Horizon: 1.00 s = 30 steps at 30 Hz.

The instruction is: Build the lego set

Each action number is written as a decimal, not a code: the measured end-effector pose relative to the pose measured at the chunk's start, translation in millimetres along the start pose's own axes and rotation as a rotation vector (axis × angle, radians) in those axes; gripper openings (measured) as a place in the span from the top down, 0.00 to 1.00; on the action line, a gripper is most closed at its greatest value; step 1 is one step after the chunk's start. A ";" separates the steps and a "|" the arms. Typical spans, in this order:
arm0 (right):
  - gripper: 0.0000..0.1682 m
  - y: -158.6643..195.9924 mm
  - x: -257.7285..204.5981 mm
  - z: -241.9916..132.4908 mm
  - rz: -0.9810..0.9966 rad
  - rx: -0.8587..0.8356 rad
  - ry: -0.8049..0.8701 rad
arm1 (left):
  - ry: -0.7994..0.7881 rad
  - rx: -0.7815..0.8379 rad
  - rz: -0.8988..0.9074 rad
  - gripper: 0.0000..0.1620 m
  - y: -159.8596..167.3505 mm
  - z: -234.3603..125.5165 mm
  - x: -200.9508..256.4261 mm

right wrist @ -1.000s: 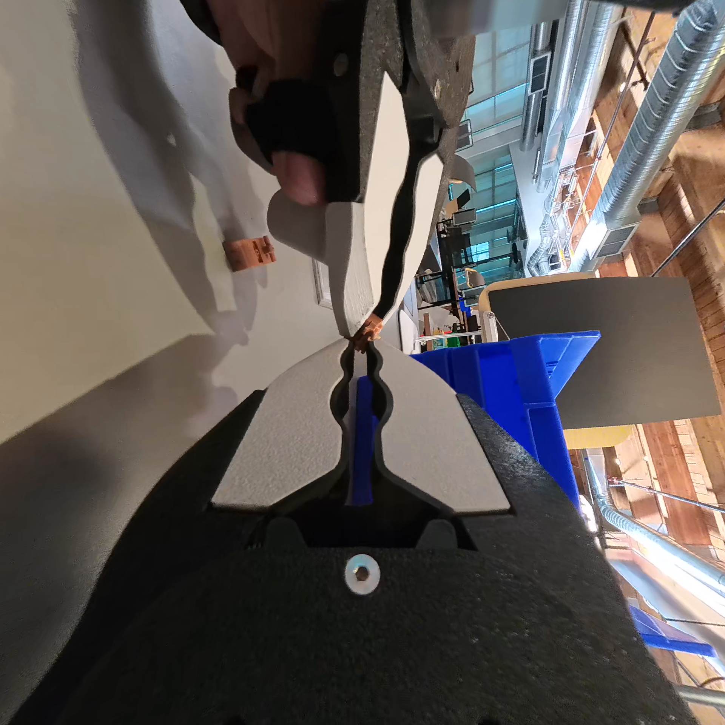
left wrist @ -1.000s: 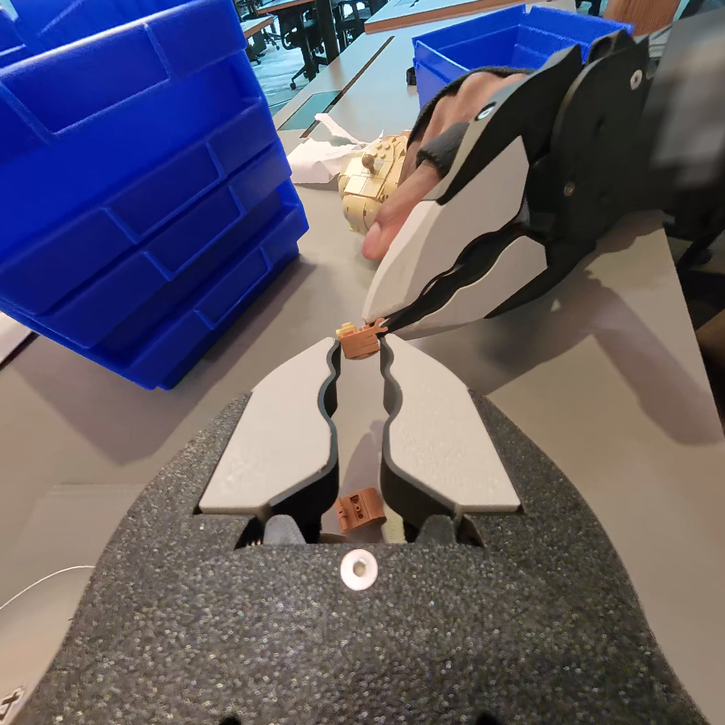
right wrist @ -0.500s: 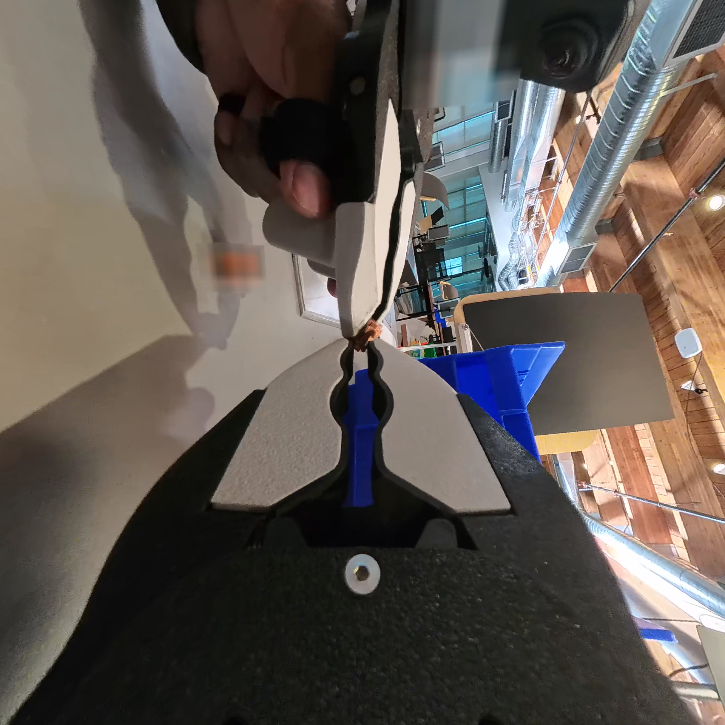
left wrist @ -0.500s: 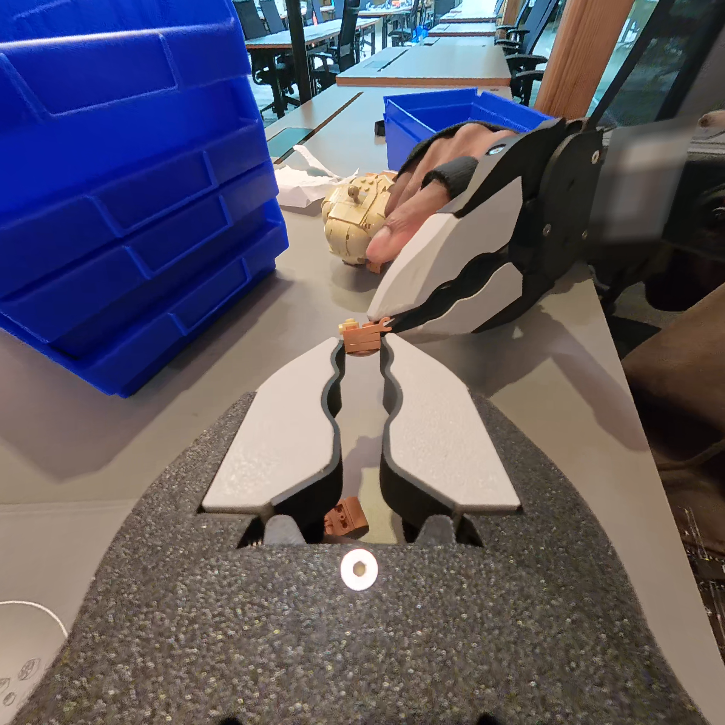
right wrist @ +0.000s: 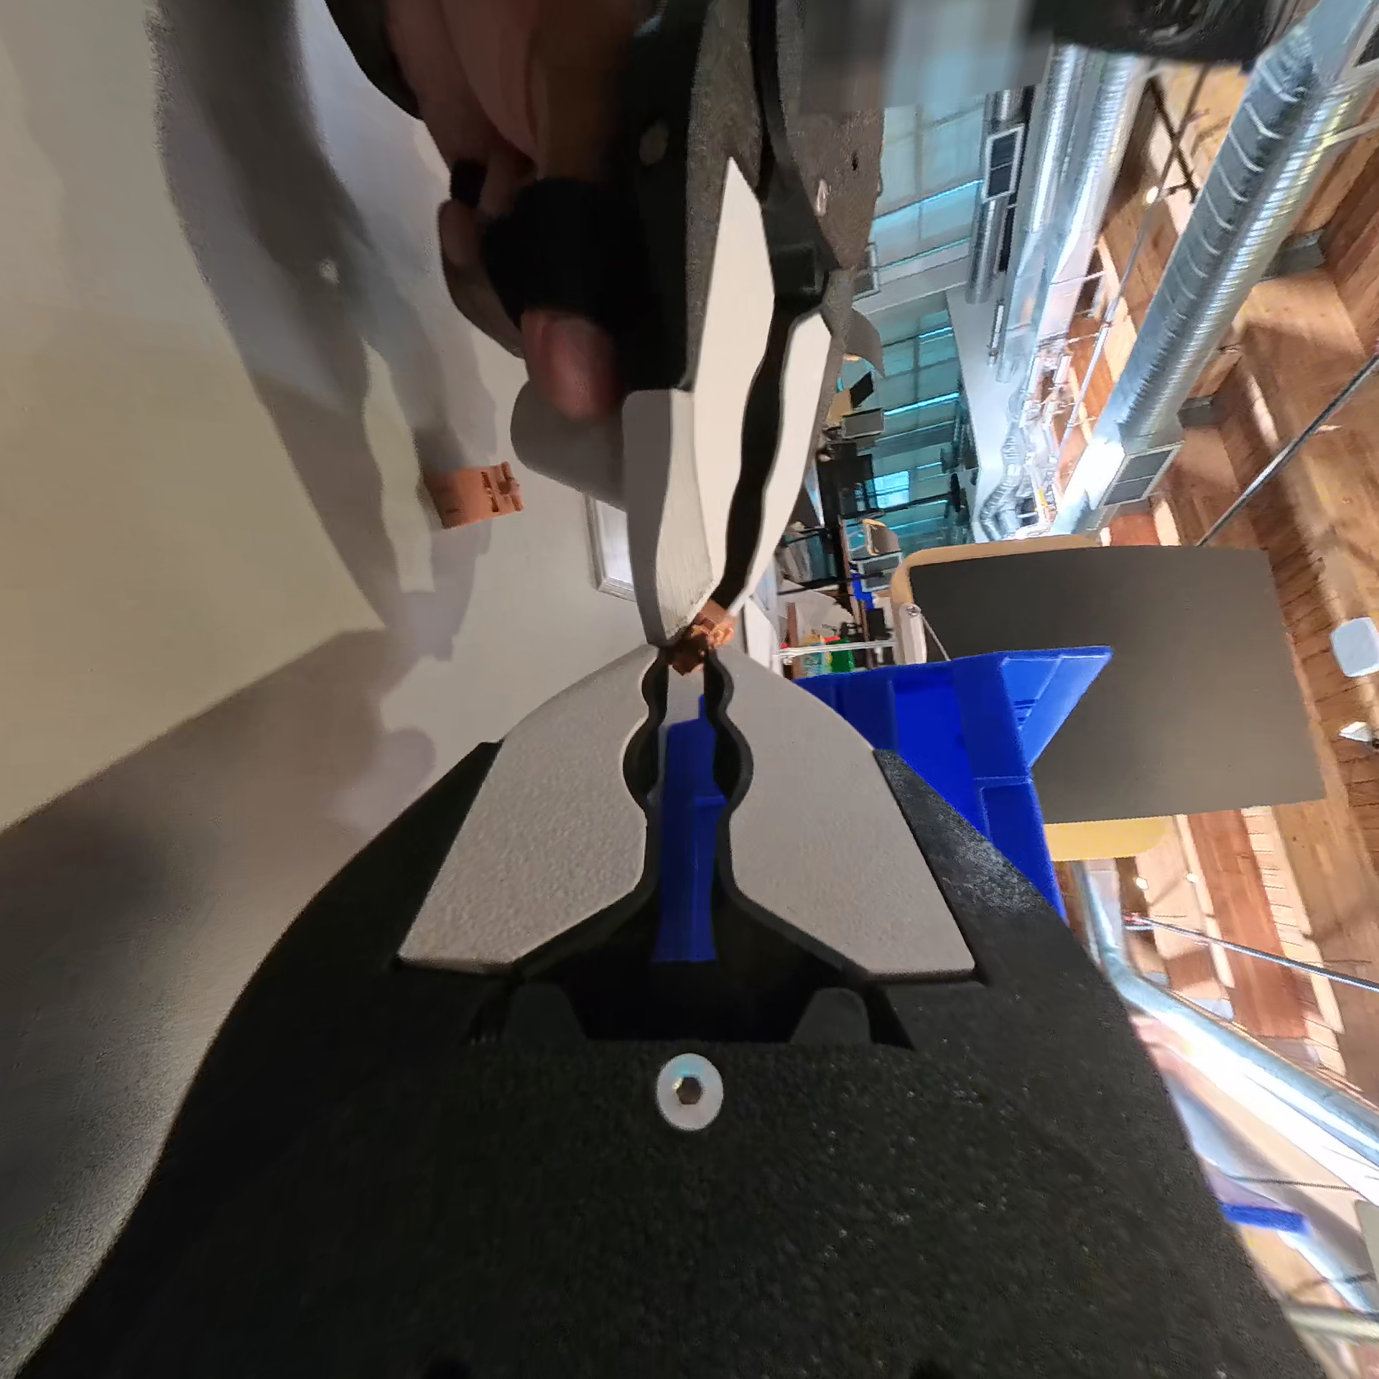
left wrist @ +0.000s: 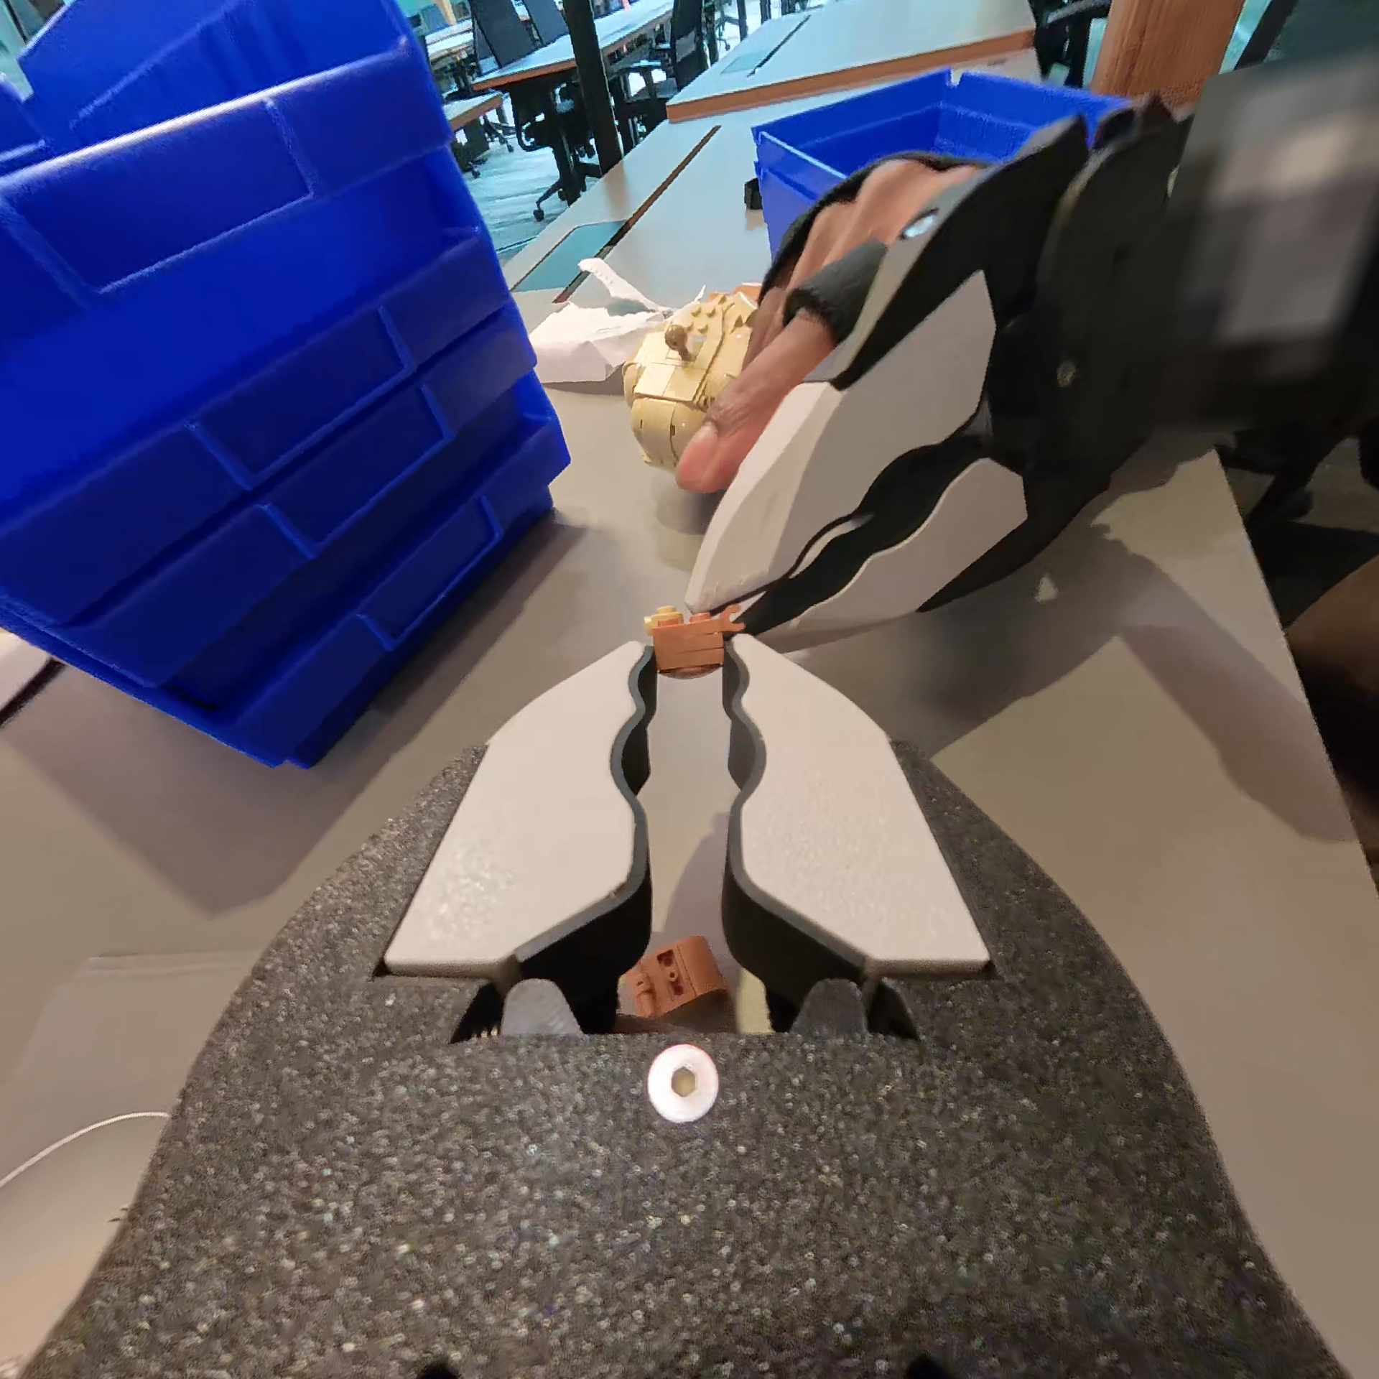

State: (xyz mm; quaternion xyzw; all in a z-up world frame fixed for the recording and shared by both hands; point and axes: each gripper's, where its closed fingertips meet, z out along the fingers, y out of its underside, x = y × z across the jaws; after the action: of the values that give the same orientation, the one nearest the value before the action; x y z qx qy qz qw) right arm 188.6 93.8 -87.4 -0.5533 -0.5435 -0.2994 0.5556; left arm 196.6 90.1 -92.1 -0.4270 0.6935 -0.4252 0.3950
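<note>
Closest to the left wrist camera, 1 loose brown brick (left wrist: 675,977) lies on the grey table (left wrist: 1082,858) under the gripper body. The left gripper (left wrist: 686,657) pinches a small brown brick stack (left wrist: 688,643) at its fingertips, above the table. The right gripper (left wrist: 735,612) meets it from the side, its jaws pressed on a thin brown piece (right wrist: 698,649) at that stack. The stack probably is light, stiff and slippery, so holding its flat sides seems best. Farther sit the tan lego model (left wrist: 686,373) and blue bins (left wrist: 246,388)
</note>
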 end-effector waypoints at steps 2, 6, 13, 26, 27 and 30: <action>0.95 -0.7 -3.4 -1.7 0.032 0.019 -0.049 | -0.003 -0.020 0.065 0.90 1.7 0.3 2.7; 0.95 -4.0 -8.4 -8.0 0.093 0.078 -0.146 | 0.016 -0.036 0.182 0.90 1.9 1.0 10.6; 0.94 -6.8 -13.3 -13.3 0.159 0.105 -0.232 | 0.027 -0.054 0.320 0.89 2.7 0.7 17.7; 0.94 -9.6 -20.5 -17.1 0.190 0.131 -0.308 | 0.055 -0.063 0.453 0.89 6.3 0.0 24.0; 0.94 -10.1 -20.5 -17.4 0.192 0.134 -0.310 | 0.059 -0.061 0.460 0.89 6.2 -0.4 24.4; 0.94 -10.4 -21.3 -18.2 0.197 0.135 -0.321 | 0.065 -0.064 0.491 0.89 7.5 -1.1 25.0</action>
State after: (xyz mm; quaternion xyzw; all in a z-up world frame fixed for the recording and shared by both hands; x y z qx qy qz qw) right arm 179.0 68.8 -100.7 -0.6057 -0.5873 -0.1145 0.5244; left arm 185.5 69.2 -103.4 -0.2442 0.8020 -0.3078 0.4500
